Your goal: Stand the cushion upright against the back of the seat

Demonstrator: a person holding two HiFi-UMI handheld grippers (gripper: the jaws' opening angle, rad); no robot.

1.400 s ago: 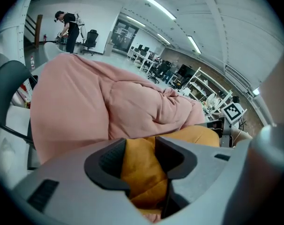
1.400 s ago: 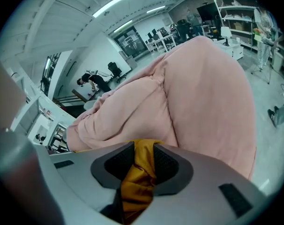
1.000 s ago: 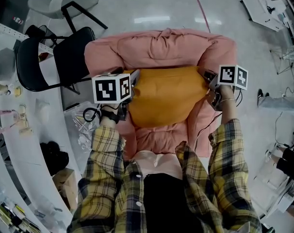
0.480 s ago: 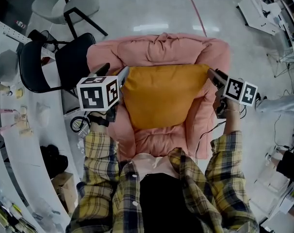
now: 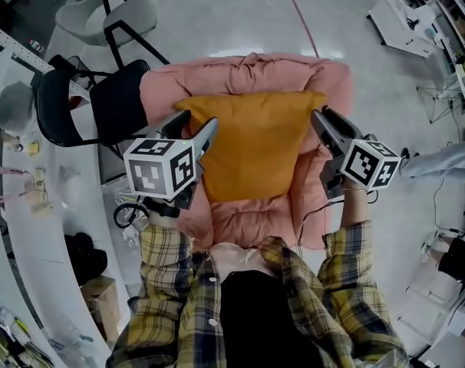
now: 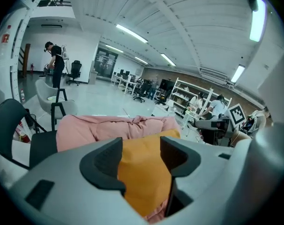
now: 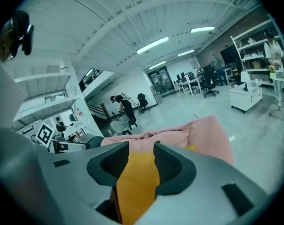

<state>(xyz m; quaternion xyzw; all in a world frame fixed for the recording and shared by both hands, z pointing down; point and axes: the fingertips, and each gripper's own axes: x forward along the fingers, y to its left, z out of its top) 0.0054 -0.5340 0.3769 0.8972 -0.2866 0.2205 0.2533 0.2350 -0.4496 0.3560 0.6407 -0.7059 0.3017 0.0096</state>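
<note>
Since one second ago, both grippers have risen at the cushion's sides, and the cushion has shifted from the seat pad toward the backrest.

1. Glossy grey floor (image 5: 355, 21): surrounds the seat on all sides.
2. Pink padded fabric seat (image 5: 248, 71): stands at the centre of the head view, with its backrest at the far side.
3. White curved worktable (image 5: 60, 221): runs along the left and carries small clutter.
4. Orange square fabric cushion (image 5: 252, 140): sits inside the seat. Its upper edge lies against the backrest and its lower edge rests on the seat pad.
5. Black metal-framed chair (image 5: 113, 98): stands just beside the seat's left arm, between the seat and the worktable.
6. Pale grey shell chair (image 5: 113, 10): stands behind the black chair, well apart from the seat.
7. Left gripper (image 5: 196, 121): jaws are closing, wide-set, with the cushion's left edge clamped between them.
8. Right gripper (image 5: 318, 116): jaws are moderately wide and grip the cushion's right edge, with orange fabric filling the gap.
9. Black cable (image 5: 313, 217): trails over the seat's right arm, below the right gripper.
</note>
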